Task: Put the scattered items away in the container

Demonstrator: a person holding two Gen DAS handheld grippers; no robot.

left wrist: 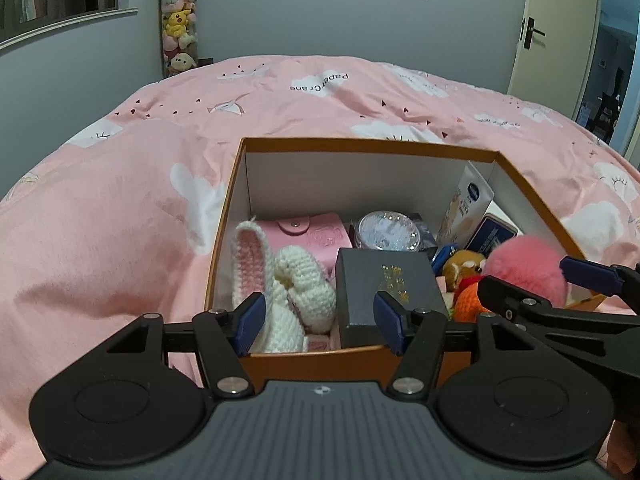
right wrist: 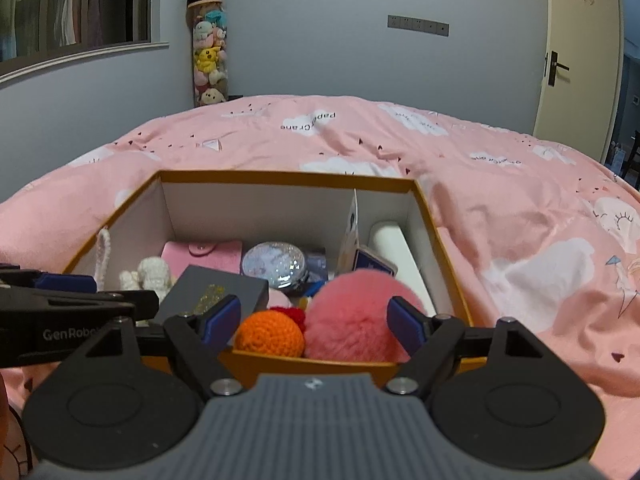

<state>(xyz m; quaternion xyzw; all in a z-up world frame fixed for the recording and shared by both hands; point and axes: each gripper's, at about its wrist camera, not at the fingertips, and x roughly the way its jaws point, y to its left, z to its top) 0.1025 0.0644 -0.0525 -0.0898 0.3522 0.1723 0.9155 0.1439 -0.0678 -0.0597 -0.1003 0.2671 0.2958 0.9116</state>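
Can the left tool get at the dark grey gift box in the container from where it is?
Probably yes. The left tool is open at the near wall, and the grey box lies just ahead, top uncovered; the crochet bunny crowds one side.

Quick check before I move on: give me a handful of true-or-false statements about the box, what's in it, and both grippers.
1. The orange box sits on a pink bedspread. True.
2. The left gripper is clamped on the crocheted bunny. False: its jaws stand open and hold nothing.
3. A fluffy pink pompom lies in the box next to an orange crocheted ball. True.
4. The box is empty. False: it holds several items, including a dark grey gift box.
5. The right gripper is open. True.
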